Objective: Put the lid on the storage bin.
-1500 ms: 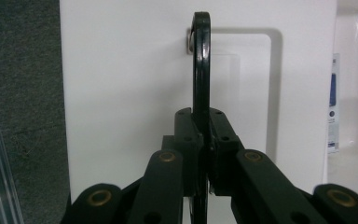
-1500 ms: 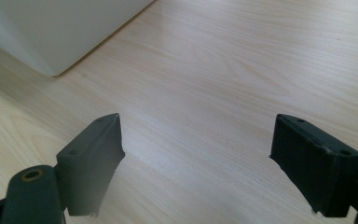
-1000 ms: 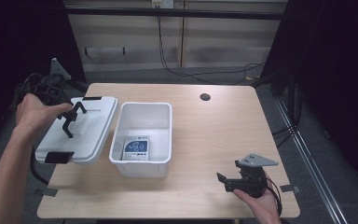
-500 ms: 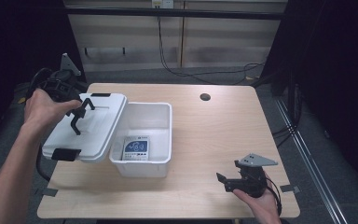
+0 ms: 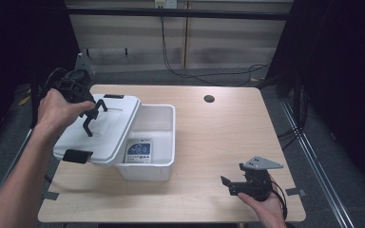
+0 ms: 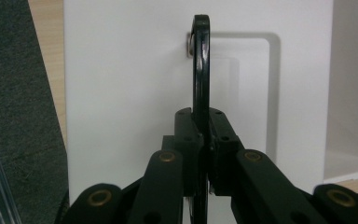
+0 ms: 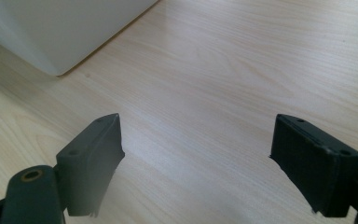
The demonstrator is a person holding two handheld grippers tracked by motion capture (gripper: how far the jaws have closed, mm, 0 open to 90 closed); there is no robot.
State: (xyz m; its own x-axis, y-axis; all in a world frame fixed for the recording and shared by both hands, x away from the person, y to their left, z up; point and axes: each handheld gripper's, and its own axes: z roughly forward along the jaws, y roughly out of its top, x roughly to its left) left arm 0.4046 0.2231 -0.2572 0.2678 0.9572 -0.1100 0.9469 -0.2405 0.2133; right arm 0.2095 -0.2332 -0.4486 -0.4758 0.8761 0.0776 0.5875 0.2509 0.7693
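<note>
Left gripper point(image 5: 91, 119), fingers pinching the black handle point(image 6: 201, 70), holds the white lid point(image 5: 97, 130) tilted over the open bin point(image 5: 148, 168) for closing; right gripper point(image 5: 235, 182), fingers spread, rests idle above the table point(image 5: 228, 128)

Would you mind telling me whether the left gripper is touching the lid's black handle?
Touching: in the left gripper view, the left gripper is clamped on the black handle of the white lid.

White lid point(image 5: 102, 130) tilted, overlapping open white bin's point(image 5: 159, 164) left rim.
</note>
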